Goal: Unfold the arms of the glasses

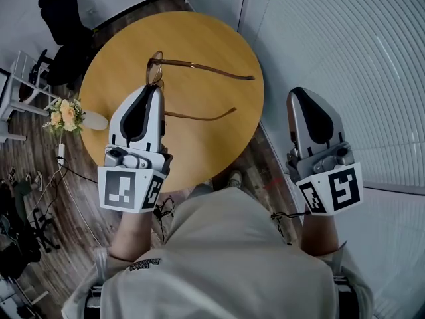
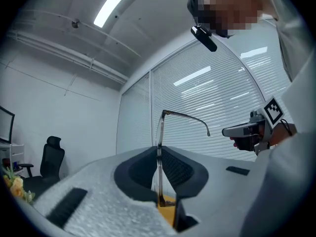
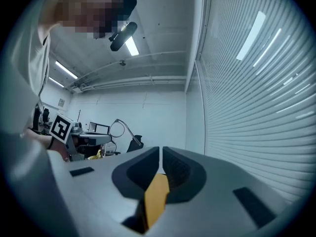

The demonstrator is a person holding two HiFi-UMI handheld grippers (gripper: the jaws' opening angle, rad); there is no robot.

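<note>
The left gripper's [image 2: 159,156] jaws pinch the front rim of the thin brown-framed glasses [image 2: 160,127], holding them on edge above the round yellow wooden bench [image 1: 219,35]. Both arms look swung out already and point toward the right gripper [image 3: 161,154]. Its jaws are pressed together on nothing, well apart from the frame. To finish well, pinch lightly on the rim rather than the lens, check that each hinge is fully open, then lower the glasses level onto the bench.
</note>
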